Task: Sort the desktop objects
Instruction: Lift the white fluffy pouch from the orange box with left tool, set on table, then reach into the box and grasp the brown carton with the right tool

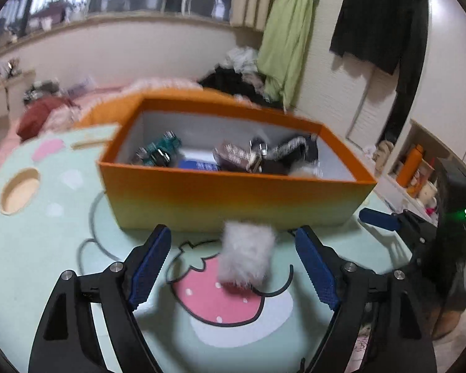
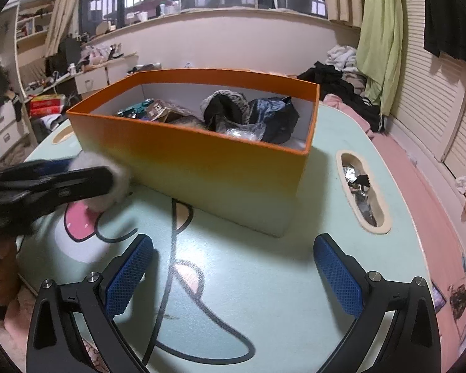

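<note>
Blurring across most of the left wrist view, worst on the orange box (image 1: 233,195) and its contents; only a teal item (image 1: 160,150), a blue item (image 1: 198,164), a brownish packet (image 1: 237,155) and dark fabric (image 1: 292,152) told apart, none identifiable. Box contents sharper in the right wrist view: dark crumpled fabric (image 2: 226,108), a dark blue bag (image 2: 276,118), clear wrapping below them. Underside of the white fluffy piece (image 1: 247,251) not visible; contact with the mint-green mat (image 1: 46,264) cannot be told. Right part of that piece covered by the left gripper's finger in the right wrist view (image 2: 115,180). Slot in the mat (image 2: 362,192) showing foil and dark scraps, unclear.

Left gripper (image 1: 233,239): jaws wide apart, fluffy piece between them, clear gap to each blue pad (image 1: 150,267), no pressing seen. Right gripper (image 2: 233,248): jaws wide apart, nothing between them but bare mat, no contact with the box.

Fluffy piece located just in front of the box's near wall, over the strawberry print (image 1: 220,298). Roughly rectangular, long axis running top to bottom in the left wrist view, tilted slightly, upper end toward the box. Box long axis running left to right across the mat, open side up.
</note>
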A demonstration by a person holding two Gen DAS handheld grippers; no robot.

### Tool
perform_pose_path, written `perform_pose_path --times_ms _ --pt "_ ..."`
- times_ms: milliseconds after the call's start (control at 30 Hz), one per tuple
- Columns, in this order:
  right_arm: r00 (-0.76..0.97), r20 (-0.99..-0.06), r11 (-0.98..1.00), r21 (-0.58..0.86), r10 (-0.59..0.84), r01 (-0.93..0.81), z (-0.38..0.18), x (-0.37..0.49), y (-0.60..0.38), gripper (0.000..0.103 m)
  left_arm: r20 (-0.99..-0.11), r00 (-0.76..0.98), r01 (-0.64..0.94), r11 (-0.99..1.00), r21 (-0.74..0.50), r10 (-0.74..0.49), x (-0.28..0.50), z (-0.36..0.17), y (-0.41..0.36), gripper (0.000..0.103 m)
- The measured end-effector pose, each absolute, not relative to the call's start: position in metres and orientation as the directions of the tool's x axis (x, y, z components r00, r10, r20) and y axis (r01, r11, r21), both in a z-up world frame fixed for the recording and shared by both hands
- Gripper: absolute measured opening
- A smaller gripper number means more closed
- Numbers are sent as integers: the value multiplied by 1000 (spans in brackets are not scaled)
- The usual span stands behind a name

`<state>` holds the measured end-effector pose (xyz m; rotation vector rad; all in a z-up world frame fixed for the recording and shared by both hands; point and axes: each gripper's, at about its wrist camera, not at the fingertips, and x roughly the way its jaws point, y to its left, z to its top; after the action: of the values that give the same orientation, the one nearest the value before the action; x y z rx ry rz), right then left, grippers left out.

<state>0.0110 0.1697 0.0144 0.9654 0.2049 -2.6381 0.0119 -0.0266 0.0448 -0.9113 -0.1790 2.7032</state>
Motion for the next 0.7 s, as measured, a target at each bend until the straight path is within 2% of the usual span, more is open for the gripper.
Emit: perform_pose_path --times_ms 100,233,400,567,600,700 --pt "-702 -659 -946 41 -269 323 27 -4 182 103 -554 -772 -208 -947 -245 313 20 44 -42 82" --pt "-659 -691 -943 105 -297 316 35 -32 191 103 -638 -699 -179 -943 -281 323 16 28 -51 83" --pt "-597 -732 -938 179 -328 295 30 -58 201 103 -658 -707 -177 -965 -192 260 16 28 -40 83" --pt "-621 -689 -921 197 -374 337 45 -33 215 103 -681 -699 -193 -975 -114 218 12 25 -28 93" --pt "-629 -671 -914 210 -393 347 53 -29 217 101 -688 -695 -200 -975 -97 211 14 22 -21 101" --pt "-650 -601 -878 215 -464 428 92 -26 205 94 -716 -684 -199 -980 3 137 14 14 -4 103"
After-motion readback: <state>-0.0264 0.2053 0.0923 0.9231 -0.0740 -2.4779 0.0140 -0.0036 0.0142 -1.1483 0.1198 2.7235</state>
